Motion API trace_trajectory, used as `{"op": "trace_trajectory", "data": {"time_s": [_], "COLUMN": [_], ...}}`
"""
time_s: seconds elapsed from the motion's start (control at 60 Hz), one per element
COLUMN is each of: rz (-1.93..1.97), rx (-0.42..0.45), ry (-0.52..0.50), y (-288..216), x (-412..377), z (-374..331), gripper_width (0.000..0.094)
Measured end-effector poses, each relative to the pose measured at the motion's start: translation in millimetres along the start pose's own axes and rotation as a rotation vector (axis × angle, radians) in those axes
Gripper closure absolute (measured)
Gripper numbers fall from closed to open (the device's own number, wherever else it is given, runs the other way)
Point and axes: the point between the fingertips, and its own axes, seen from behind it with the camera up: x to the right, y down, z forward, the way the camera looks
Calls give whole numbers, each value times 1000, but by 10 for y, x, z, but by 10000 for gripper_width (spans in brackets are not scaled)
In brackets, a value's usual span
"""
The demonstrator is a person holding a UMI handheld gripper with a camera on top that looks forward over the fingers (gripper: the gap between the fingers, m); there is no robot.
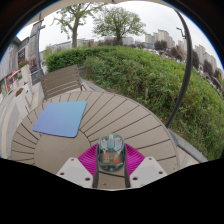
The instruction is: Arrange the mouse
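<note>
My tool [111, 172] clamps the mouse [111, 153] between both pink pads, its long axis running straight ahead | blue mouse pad [60, 118] lies ahead-left on the slatted wooden bench [125, 115] | hedge beyond.

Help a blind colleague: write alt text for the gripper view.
The claw grips a grey mouse above a round slatted wooden table, with a blue mouse pad ahead. Beyond stand a wooden chair and a hedge.
</note>
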Motion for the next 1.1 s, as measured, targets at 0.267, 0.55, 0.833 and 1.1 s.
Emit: {"op": "trace_trajectory", "data": {"time_s": [0.267, 0.55, 0.833, 1.1], "rz": [-32, -20, -47, -66], "rx": [96, 38, -28, -61], "ry": [-162, -130, -71, -75], "y": [-1157, -962, -720, -666], "x": [-1282, -2478, -2546, -2185], "z": [64, 1246, 1329, -512], "gripper_width": [598, 575, 85, 82]}}
